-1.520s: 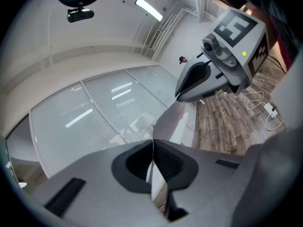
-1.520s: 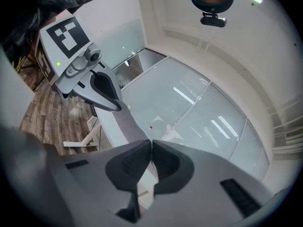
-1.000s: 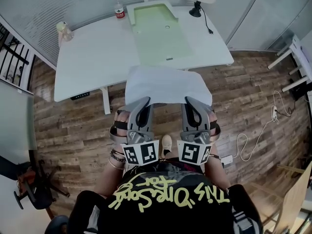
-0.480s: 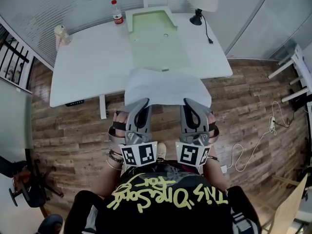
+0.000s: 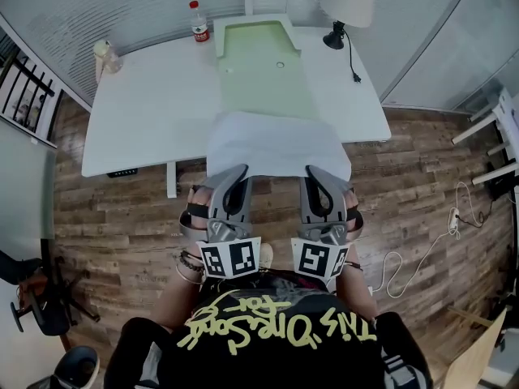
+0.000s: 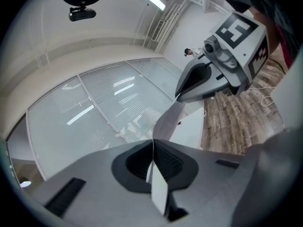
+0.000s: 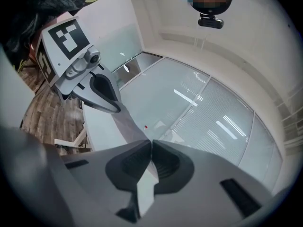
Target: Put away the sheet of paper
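The white sheet of paper point(image 5: 276, 143) hangs stretched between my two grippers, its far edge over the front edge of the white table point(image 5: 146, 104). My left gripper point(image 5: 235, 173) is shut on the sheet's near left corner. My right gripper point(image 5: 318, 173) is shut on the near right corner. In the left gripper view the jaws point(image 6: 153, 143) pinch the paper's edge point(image 6: 165, 124), which runs across to the other gripper. The right gripper view shows the same: jaws point(image 7: 151, 143) shut on the paper point(image 7: 128, 124). A long light-green mat point(image 5: 263, 63) lies on the table just beyond the sheet.
A plastic bottle point(image 5: 199, 21) stands at the table's far edge and a jar point(image 5: 105, 53) at its far left corner. A black desk lamp point(image 5: 334, 37) with a cord sits at the far right. Wooden floor surrounds the table; cables lie at right.
Both grippers have carried the sheet forward to the table. Its far edge now lies over the table's front edge, close to the green mat.
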The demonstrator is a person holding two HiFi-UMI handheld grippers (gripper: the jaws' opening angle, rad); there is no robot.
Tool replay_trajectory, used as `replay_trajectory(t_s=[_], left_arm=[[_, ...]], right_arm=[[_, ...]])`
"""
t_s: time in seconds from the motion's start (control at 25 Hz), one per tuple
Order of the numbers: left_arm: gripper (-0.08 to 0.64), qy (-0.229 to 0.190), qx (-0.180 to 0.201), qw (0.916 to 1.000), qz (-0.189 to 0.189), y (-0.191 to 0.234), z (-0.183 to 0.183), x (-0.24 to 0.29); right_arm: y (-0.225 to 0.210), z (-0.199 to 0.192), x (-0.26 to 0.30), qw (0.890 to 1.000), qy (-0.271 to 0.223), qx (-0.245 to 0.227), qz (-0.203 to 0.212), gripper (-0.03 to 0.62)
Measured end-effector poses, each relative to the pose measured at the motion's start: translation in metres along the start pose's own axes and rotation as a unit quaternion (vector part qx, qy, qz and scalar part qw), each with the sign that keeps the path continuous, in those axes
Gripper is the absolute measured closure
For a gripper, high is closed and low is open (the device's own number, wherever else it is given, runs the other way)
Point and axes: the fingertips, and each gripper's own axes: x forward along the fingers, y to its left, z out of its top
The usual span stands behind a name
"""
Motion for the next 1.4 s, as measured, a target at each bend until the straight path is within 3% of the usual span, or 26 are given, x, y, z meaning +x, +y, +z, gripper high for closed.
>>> replay_trajectory(t_s=[1.4], left_arm=[[0.551,0.013,0.001,0.9998,-0.014,-0.007,-0.005,0.029]], right_arm=[[-0.005,-0.025,0.023,1.0,0.007,0.027,0.011,0.581]])
